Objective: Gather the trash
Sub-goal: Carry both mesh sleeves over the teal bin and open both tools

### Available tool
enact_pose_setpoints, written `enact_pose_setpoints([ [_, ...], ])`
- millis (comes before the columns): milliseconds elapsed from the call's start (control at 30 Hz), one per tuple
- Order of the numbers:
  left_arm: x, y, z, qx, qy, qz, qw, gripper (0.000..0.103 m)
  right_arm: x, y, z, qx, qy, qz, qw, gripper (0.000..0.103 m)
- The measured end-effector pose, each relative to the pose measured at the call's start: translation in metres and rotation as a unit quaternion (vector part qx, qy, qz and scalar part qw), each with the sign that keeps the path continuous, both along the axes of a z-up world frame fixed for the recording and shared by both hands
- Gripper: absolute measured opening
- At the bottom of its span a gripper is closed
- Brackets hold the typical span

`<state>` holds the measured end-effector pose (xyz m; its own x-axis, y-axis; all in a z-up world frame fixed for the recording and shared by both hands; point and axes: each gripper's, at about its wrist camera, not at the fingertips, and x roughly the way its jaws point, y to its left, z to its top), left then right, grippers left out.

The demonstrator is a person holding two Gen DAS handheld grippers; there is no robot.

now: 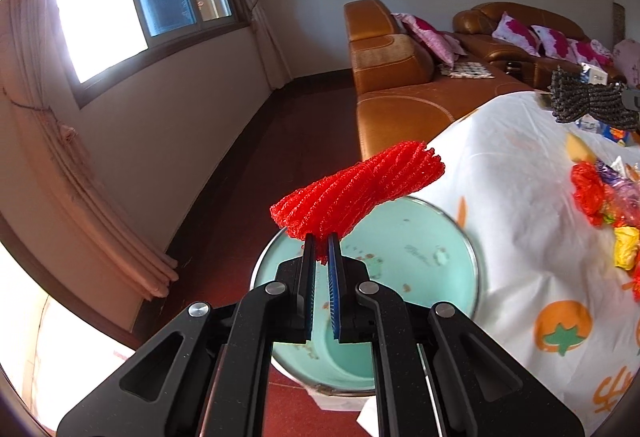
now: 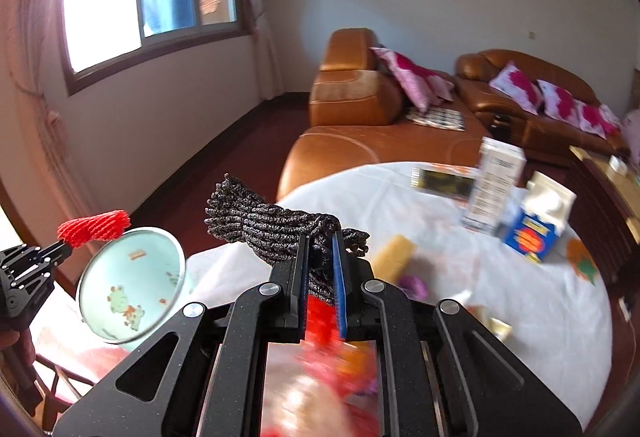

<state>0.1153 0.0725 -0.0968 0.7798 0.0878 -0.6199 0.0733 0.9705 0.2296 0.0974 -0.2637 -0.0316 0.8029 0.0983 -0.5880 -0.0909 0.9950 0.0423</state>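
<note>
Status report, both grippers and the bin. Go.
Left gripper shut on red foam net, above green bin. Right gripper shut on black foam net. Nothing blocking.

Left gripper (image 1: pixel 321 243) and right gripper (image 2: pixel 320 241) tilt downward, jaws clamped.

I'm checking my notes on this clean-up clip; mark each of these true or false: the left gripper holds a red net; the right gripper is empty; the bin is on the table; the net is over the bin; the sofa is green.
1. The left gripper holds a red net. True.
2. The right gripper is empty. False: it is shut on a black net.
3. The bin is on the table. False: it stands beside it.
4. The red net is over the bin. True.
5. The sofa is green. False: it is brown.
</note>
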Motion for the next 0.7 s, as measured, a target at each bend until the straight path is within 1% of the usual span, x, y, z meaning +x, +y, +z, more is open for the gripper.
enact_pose_setpoints([
  [133, 0.002, 0.018, -0.007, 0.014, 0.014, 0.021, 0.9996, 0.006, 0.017, 0.037, -0.002, -0.013, 0.009, 0.032, 0.999, 0.011],
  [200, 0.004, 0.03, -0.009, 0.012, 0.021, 0.031, 0.9992, 0.006, 0.024, 0.053, -0.004, -0.021, 0.013, 0.046, 0.999, 0.011],
  [333, 0.006, 0.043, -0.013, 0.02, 0.027, 0.047, 0.9983, 0.006, 0.037, 0.086, -0.009, -0.029, 0.024, 0.074, 0.997, 0.011],
  [433, 0.005, 0.049, -0.015, 0.036, 0.024, 0.058, 0.9974, 0.006, 0.045, 0.104, -0.015, -0.034, 0.03, 0.091, 0.995, 0.011],
  [700, 0.01, 0.061, -0.02, 0.041, 0.033, 0.069, 0.9962, 0.006, 0.06, 0.146, -0.036, -0.048, 0.045, 0.131, 0.989, 0.011],
])
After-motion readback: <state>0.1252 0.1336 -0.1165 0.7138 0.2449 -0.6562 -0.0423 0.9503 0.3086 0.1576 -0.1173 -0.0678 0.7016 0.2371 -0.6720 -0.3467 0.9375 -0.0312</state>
